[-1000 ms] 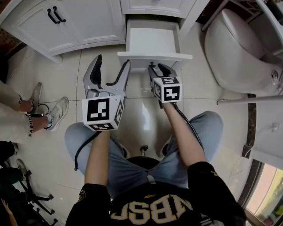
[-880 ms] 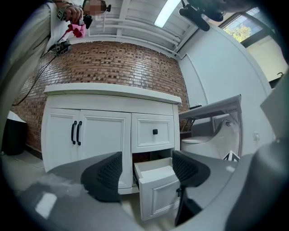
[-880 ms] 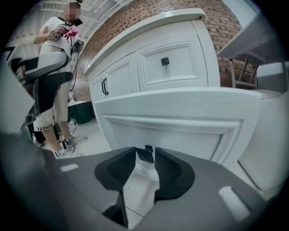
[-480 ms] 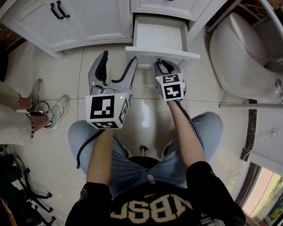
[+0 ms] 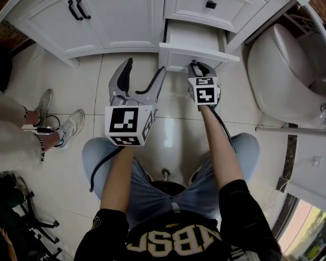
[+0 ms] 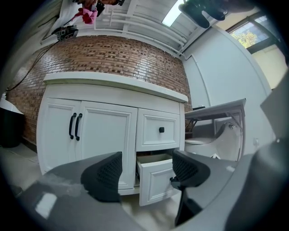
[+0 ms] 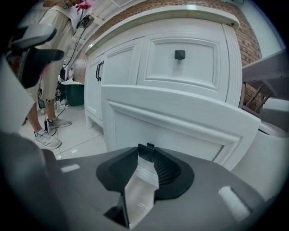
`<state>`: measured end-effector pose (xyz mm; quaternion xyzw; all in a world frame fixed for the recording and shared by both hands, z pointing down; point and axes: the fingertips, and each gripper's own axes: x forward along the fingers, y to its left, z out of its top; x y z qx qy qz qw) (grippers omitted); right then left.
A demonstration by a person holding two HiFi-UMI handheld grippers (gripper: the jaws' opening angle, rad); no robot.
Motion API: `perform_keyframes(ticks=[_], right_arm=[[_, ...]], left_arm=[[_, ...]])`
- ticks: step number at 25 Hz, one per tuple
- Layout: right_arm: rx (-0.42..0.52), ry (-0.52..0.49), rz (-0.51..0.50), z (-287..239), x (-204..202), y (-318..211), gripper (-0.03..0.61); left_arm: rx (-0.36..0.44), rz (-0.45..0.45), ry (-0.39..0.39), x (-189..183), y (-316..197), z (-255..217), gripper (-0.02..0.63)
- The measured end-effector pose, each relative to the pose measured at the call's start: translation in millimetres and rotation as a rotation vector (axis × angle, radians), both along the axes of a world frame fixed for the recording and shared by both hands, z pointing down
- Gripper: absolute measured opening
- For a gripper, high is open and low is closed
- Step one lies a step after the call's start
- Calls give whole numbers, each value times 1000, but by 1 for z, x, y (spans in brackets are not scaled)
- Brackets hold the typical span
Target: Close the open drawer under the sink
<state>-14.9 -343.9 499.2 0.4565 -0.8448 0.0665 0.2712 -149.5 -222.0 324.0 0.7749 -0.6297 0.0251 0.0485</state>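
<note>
The white drawer (image 5: 197,53) under the sink counter stands partly pulled out of the cabinet; it also shows in the left gripper view (image 6: 156,180) and fills the right gripper view (image 7: 180,122). My right gripper (image 5: 196,65) is at the drawer's front panel, jaws nearly together on its small black knob (image 7: 146,147). My left gripper (image 5: 143,71) hovers to the left of the drawer, open with nothing between its fingers (image 6: 106,173), and points at the cabinet.
Double cabinet doors (image 5: 114,23) with black handles stand left of the drawer, and a shut upper drawer (image 5: 211,6) lies above it. A toilet (image 5: 288,66) is at the right. Another person's shoes (image 5: 66,130) rest on the tiled floor at the left.
Both grippers moved toward the cabinet. The right gripper's jaws narrowed at the drawer front, and the drawer now sticks out less than before.
</note>
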Motion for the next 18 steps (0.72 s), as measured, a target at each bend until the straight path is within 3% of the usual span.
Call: perform_keyframes(ticks=[7, 18], right_arm=[[-42, -18, -17, -1, -8, -38, 107], [-68, 26, -27, 3, -14, -101, 107]], left_arm=[[-13, -6, 12, -17, -6, 2, 353], [-32, 34, 1, -2, -11, 5, 353]])
